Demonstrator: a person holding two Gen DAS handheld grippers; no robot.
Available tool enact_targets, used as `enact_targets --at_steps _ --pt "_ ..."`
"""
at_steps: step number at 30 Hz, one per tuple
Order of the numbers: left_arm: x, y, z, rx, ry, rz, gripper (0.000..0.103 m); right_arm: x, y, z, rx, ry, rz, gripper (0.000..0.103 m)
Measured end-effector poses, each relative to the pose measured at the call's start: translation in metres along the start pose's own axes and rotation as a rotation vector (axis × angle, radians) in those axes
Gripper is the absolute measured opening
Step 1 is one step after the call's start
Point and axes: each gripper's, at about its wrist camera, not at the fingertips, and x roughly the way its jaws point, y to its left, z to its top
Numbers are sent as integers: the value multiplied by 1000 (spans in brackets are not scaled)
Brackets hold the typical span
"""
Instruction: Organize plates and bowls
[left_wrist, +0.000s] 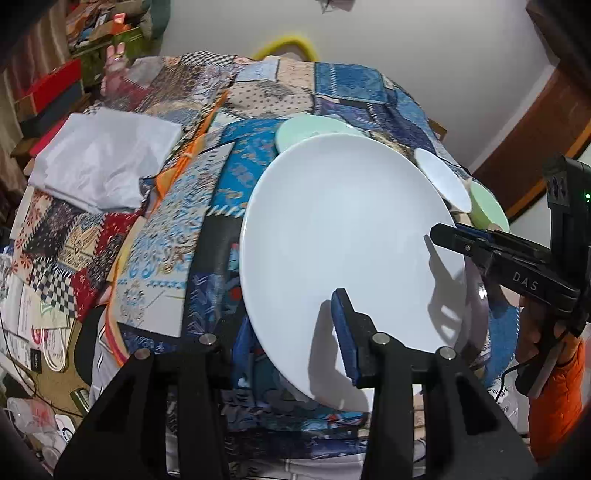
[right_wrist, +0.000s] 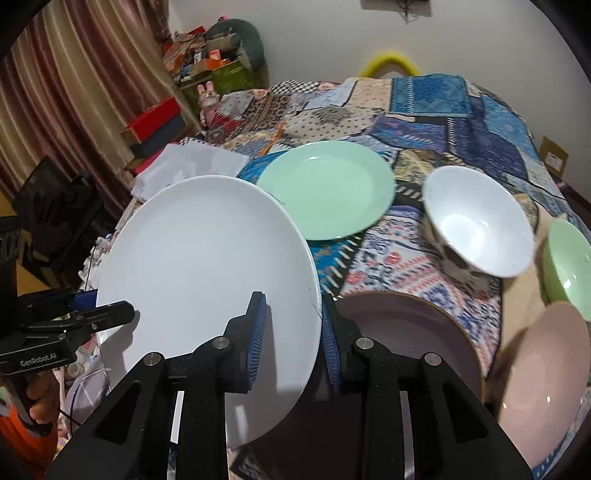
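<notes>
A large white plate (left_wrist: 343, 236) (right_wrist: 207, 273) is held tilted above the patchwork cloth, gripped from two sides. My left gripper (left_wrist: 332, 332) is shut on its near rim; one finger lies on top, the other is hidden beneath. My right gripper (right_wrist: 291, 332) is shut on the plate's right edge, and shows in the left wrist view (left_wrist: 458, 236). A mauve plate (right_wrist: 413, 332) lies under the white plate's right side. A mint green plate (right_wrist: 328, 188), a white bowl (right_wrist: 476, 221), a green bowl (right_wrist: 569, 258) and a pink bowl (right_wrist: 546, 376) sit on the cloth.
A folded white cloth (left_wrist: 103, 162) lies on the left part of the patchwork cloth (left_wrist: 177, 206). Boxes and clutter (right_wrist: 207, 59) stand at the back left beside a curtain. A yellow chair back (right_wrist: 391, 62) rises behind the far edge.
</notes>
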Motion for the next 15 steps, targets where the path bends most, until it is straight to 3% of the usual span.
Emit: enact_targets --at_steps 15 --pt "12 -58 0 113 44 -50 41 -43 -38 -29 87 -48 -63 27"
